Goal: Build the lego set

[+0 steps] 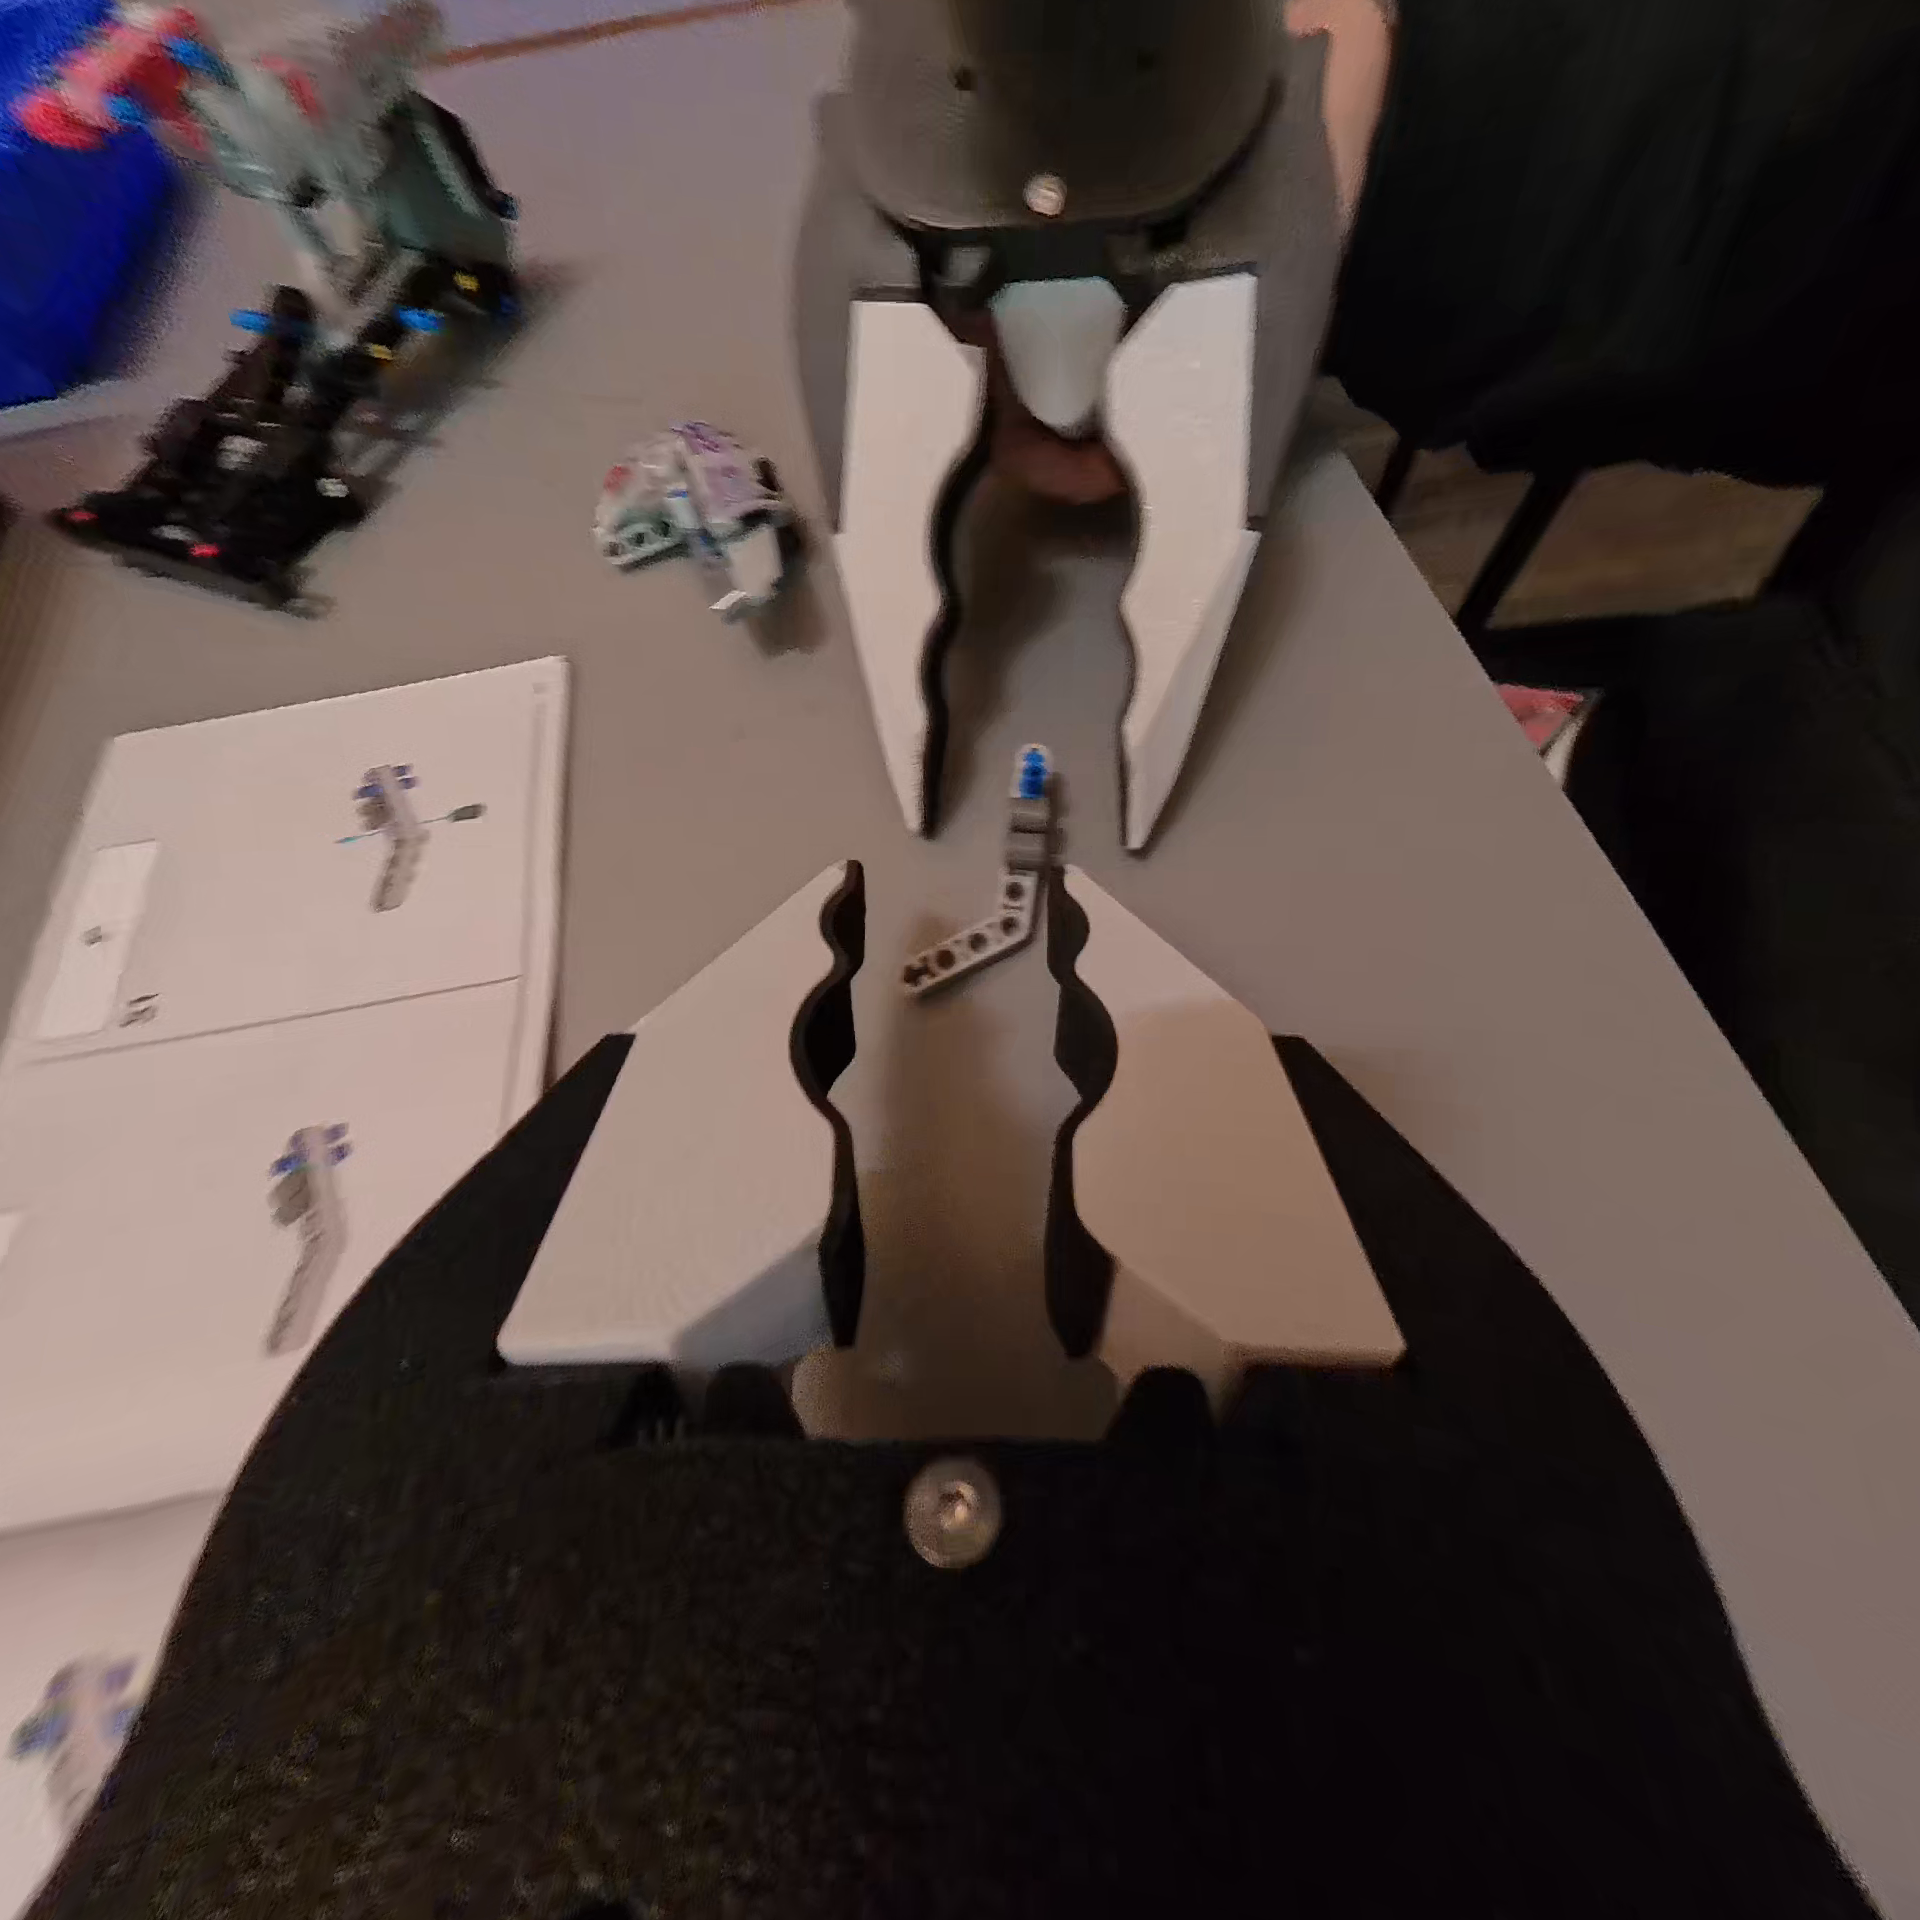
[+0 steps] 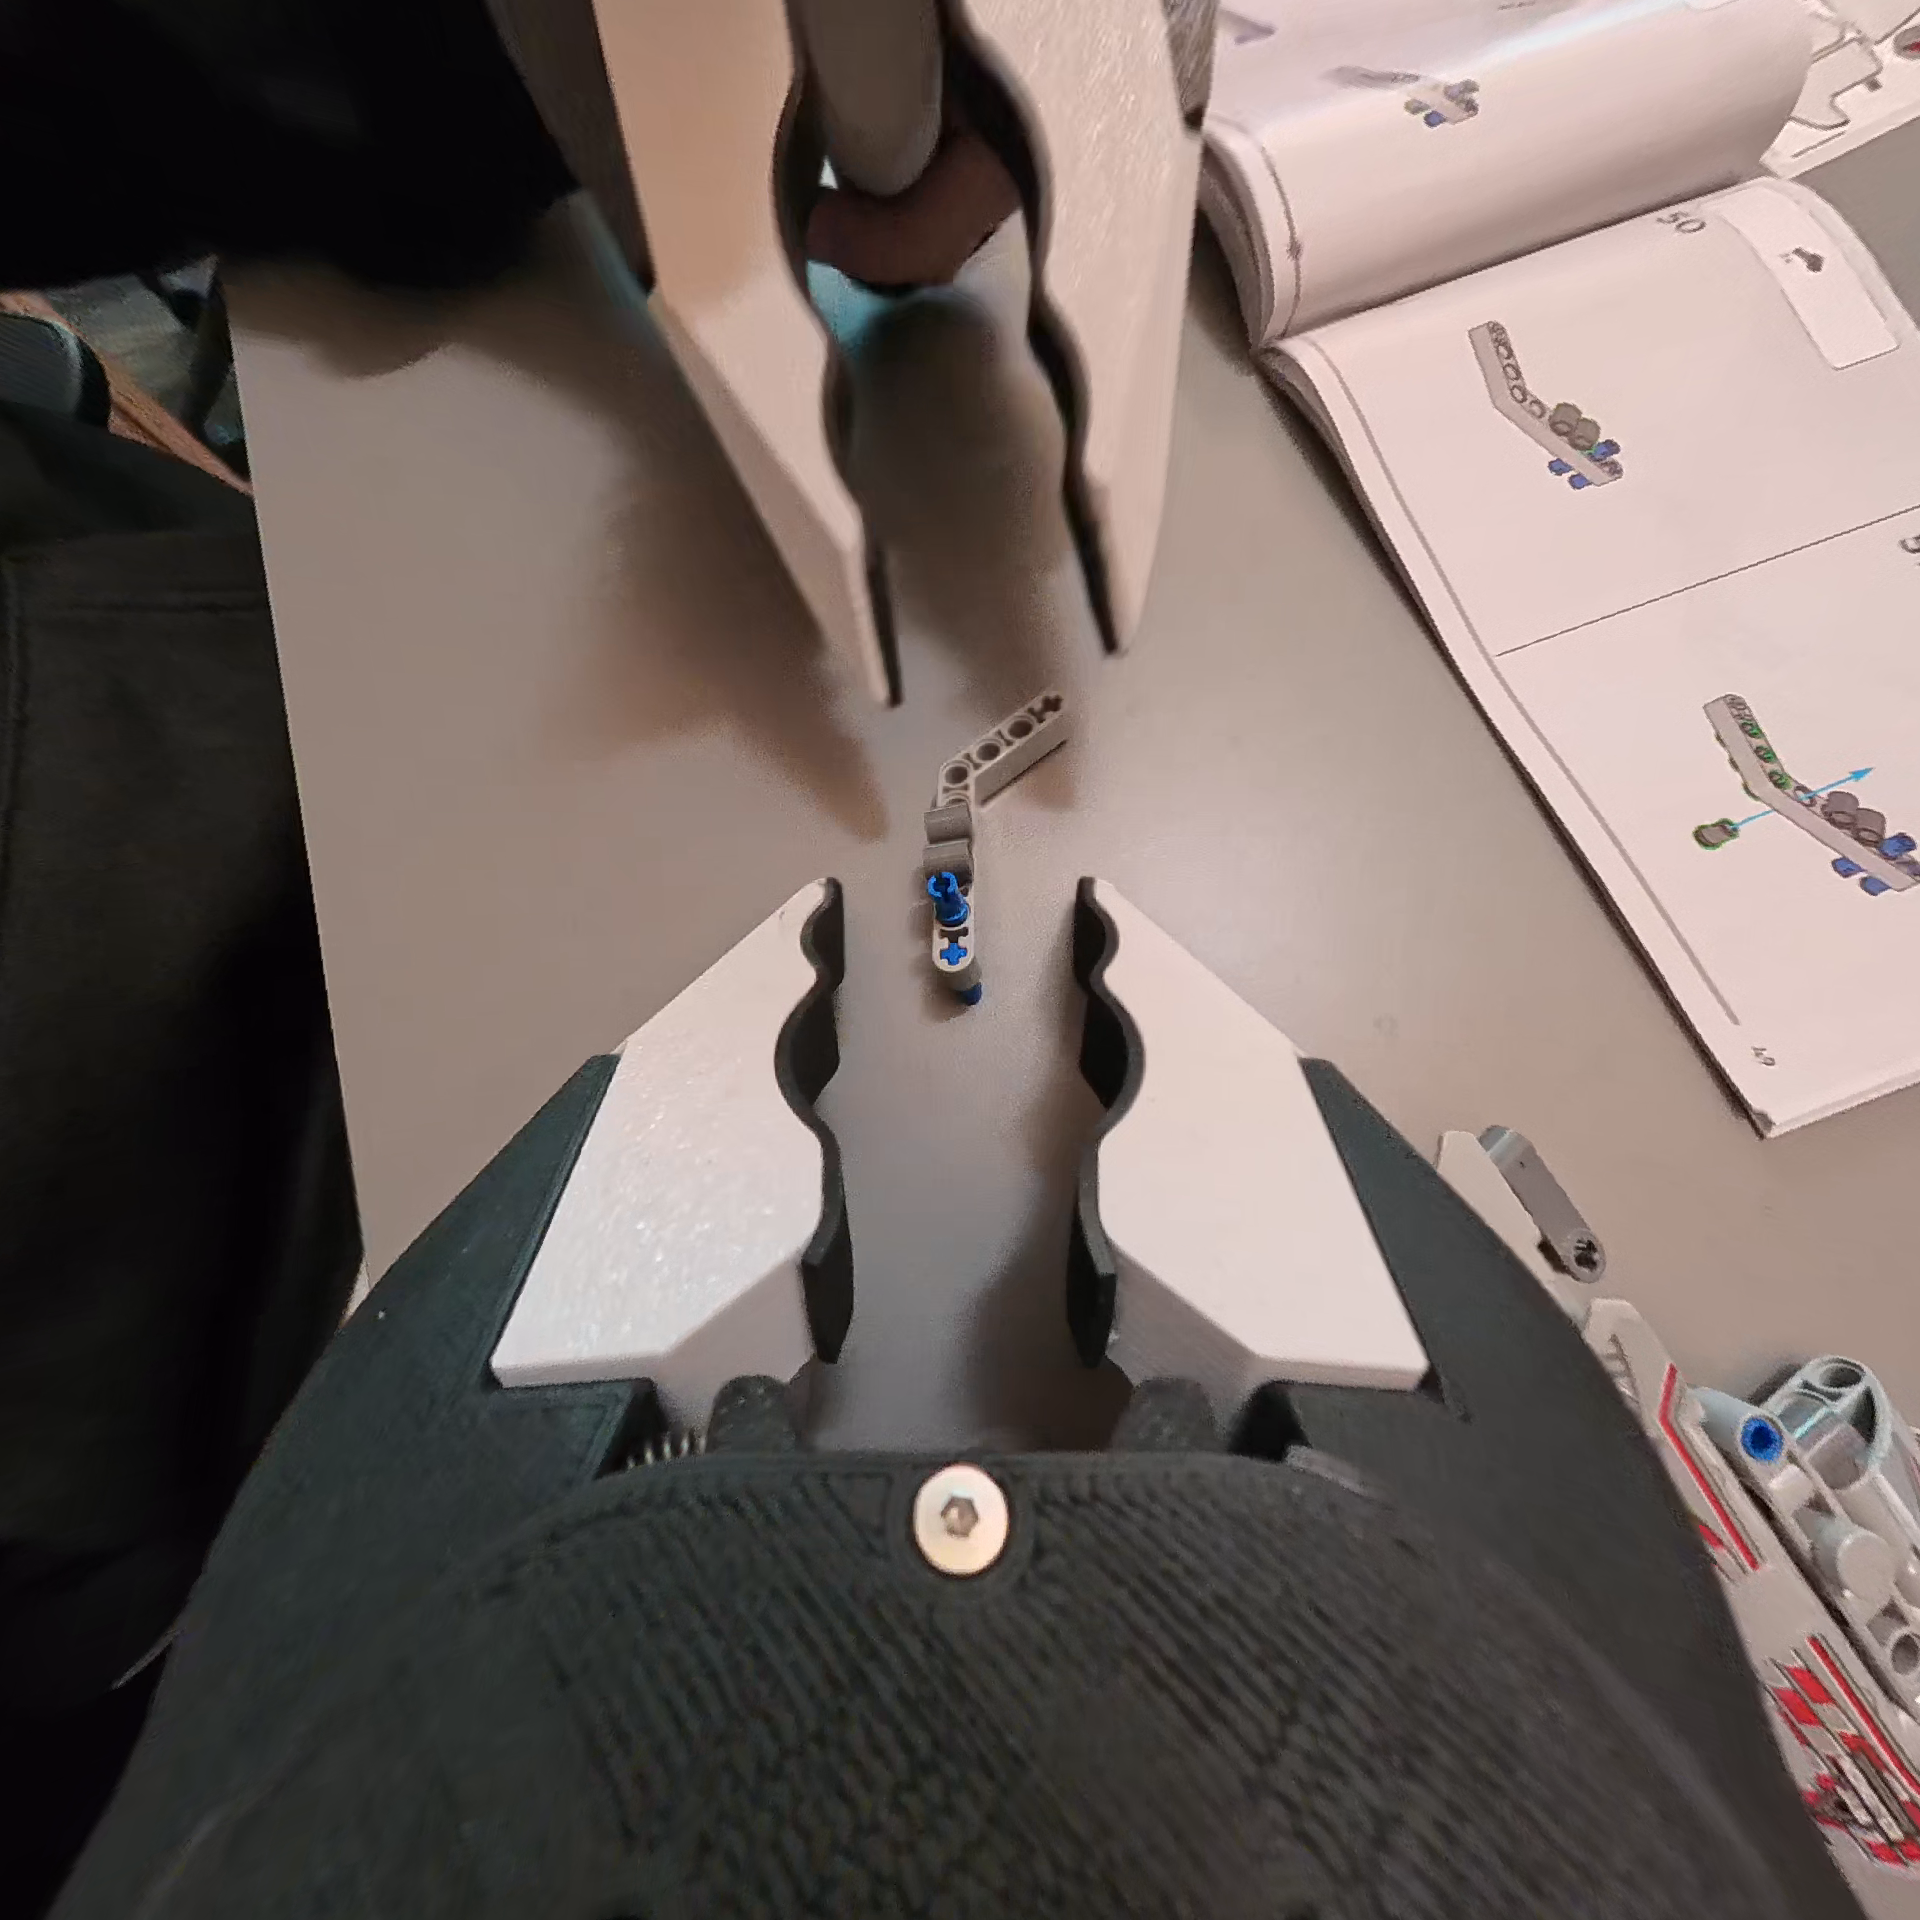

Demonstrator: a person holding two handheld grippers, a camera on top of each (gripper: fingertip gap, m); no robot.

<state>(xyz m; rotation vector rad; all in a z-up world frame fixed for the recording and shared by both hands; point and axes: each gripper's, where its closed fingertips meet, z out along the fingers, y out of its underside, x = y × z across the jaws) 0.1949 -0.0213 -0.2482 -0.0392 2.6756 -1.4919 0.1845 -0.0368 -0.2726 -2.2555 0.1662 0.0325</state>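
Note:
A small grey bent lego beam with blue pins point(image 1: 992, 914) lies on the grey table between my two grippers; it also shows in the right wrist view point(image 2: 961, 831). My left gripper point(image 1: 956, 873) is open and empty, its tips just short of the beam's plain end. My right gripper point(image 2: 956, 888) is open and empty, its tips on either side of the beam's blue-pin end. Each gripper shows opposite in the other's view: the right gripper point(image 1: 1029, 842), the left gripper point(image 2: 997, 675).
An open instruction booklet point(image 1: 301, 935) lies left of the beam; it also shows in the right wrist view point(image 2: 1621, 582). Partly built lego models point(image 1: 312, 416) and a small one point(image 1: 696, 509) stand farther back. A grey and red assembly point(image 2: 1787, 1558) lies by my right gripper. The table edge point(image 1: 1621, 883) runs close on one side. The grippers are tip to tip, or close to it.

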